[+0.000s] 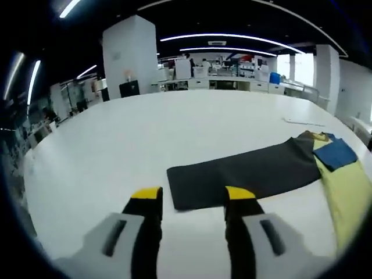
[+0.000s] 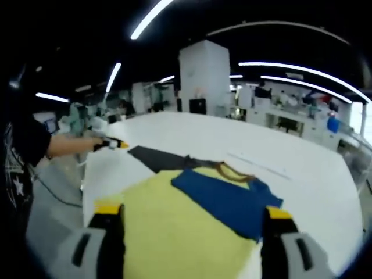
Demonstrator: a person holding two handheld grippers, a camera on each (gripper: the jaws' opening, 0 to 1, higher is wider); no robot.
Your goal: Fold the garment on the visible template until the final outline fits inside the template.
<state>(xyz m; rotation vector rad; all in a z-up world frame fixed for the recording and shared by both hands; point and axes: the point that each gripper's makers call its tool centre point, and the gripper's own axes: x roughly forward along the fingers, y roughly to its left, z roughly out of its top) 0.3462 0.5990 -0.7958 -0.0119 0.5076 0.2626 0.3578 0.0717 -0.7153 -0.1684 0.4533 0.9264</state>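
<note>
Hovering both tongs over the white table (image 1: 116, 151), jaws apart, gripping nothing. Left gripper (image 1: 193, 197) sits near the dark sleeve's end (image 1: 244, 174); right gripper (image 2: 193, 214) above the yellow garment (image 2: 174, 232), blue sleeve (image 2: 226, 200) already folded across, probably narrowing it.

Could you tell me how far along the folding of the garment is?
Partly done at most: the garment lies flat on the white table, its blue sleeve turned in over the yellow body. Nothing is in hand; the left gripper and right gripper are open. The dark sleeve is still spread out, unfolded. I can't make out a template.
</note>
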